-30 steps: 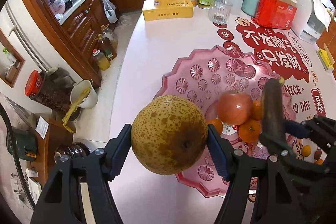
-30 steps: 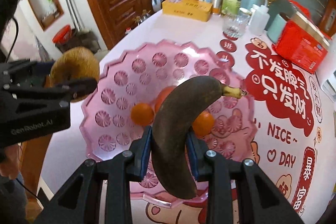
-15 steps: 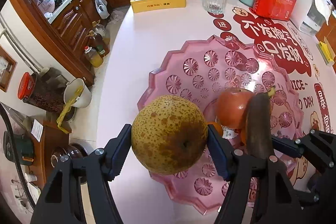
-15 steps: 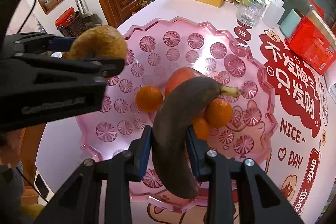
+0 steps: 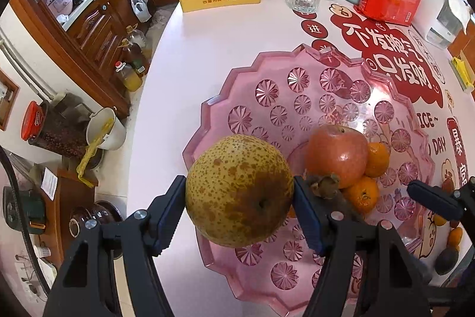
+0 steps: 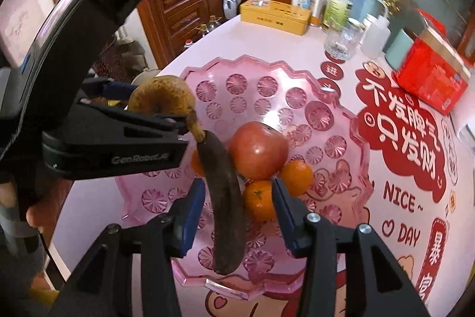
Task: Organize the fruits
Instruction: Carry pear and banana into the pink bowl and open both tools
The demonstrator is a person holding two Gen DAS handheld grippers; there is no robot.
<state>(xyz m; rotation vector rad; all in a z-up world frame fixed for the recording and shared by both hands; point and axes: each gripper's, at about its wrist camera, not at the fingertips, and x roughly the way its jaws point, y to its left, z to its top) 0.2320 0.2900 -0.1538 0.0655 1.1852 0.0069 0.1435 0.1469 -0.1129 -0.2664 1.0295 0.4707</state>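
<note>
Right wrist view: the right gripper (image 6: 239, 213) has just been opening, its jaws now clear of the dark banana (image 6: 222, 198), which lies in the pink tray (image 6: 350, 121) against the apple (image 6: 258, 150). That fruit looks delivered; the left gripper (image 5: 239, 198) clamps the spotted pear (image 5: 239, 189) above the tray's near-left edge, likely next.

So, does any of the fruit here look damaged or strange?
Yes. The banana lying in the pink tray is almost wholly dark brown, well overripe. The pear in the left gripper has brown blotches.
</note>
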